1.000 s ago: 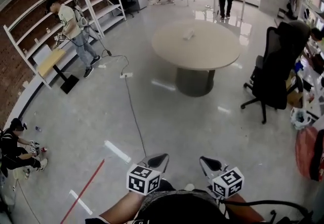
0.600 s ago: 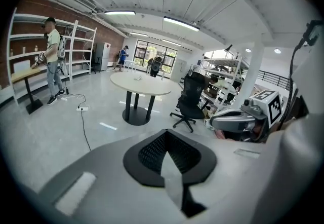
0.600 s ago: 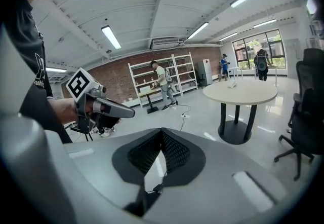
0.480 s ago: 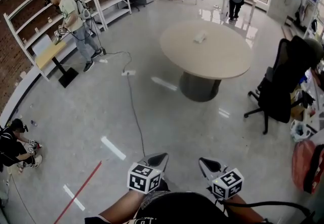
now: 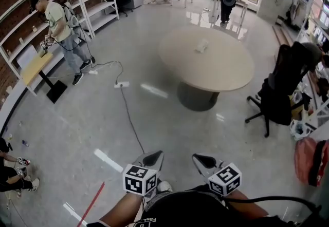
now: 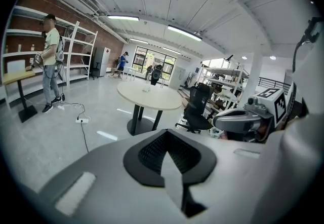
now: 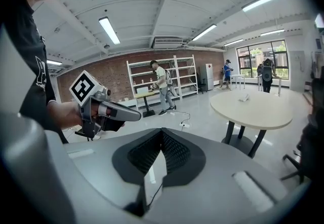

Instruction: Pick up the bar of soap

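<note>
Head view: both tongs sit low at my 6 o'clock. The left tongs (image 5: 152, 157) and right tongs (image 5: 199, 159) are each pressed together with nothing between them. The round counter (image 5: 226, 74) is ahead at about 12 to 1 o'clock, well apart from both. A tiny pale lump on its top, around 11 o'clock from the middle, is the bar of soap (image 5: 202, 45), I think; it's too small to be sure. A black office chair (image 5: 280, 87) sits at the counter's 3 o'clock.

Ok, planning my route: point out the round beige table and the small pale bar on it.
round beige table (image 5: 216, 69), head view, bare tabletop.
small pale bar (image 5: 202, 45), head view, its middle.
</note>
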{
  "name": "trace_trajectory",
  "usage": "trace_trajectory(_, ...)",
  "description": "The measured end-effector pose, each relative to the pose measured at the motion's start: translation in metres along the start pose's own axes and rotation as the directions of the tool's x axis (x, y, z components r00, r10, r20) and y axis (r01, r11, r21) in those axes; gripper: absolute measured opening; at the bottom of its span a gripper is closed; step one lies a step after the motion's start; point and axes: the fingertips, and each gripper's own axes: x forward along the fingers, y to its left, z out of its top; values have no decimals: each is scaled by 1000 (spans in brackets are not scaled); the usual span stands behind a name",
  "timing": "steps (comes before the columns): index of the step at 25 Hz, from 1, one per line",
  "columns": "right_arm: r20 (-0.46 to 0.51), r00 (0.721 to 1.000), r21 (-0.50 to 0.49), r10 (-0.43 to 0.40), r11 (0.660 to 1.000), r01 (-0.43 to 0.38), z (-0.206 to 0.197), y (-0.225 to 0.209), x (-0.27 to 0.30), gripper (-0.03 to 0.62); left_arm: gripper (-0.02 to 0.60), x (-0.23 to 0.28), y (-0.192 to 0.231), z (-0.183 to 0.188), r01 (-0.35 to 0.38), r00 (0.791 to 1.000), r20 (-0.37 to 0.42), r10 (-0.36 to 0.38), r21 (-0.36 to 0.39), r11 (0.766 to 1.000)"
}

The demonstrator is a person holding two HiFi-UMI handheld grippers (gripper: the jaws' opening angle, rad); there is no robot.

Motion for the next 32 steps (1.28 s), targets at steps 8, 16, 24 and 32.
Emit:
trace_trajectory(8,-20,1000,0,5,1000,-5,26,-14,63,6,8,11,62,27,-12,1000,3,12,-25,1000)
trace_trajectory(16,-26,998,3,64,998,-64,48,-45,136,6,8,42,123,44,-63,997,-40,61,-55,997)
trace_trajectory(24,34,996,27,81,996,-82,112,-161,214,6,8,135,184,140,-103,993,-54,103,2,995)
trace_trajectory(32,67,998,25,-12,1000,10,169,-298,245,6,8,254,199,240,-38,998,-51,43,82,996)
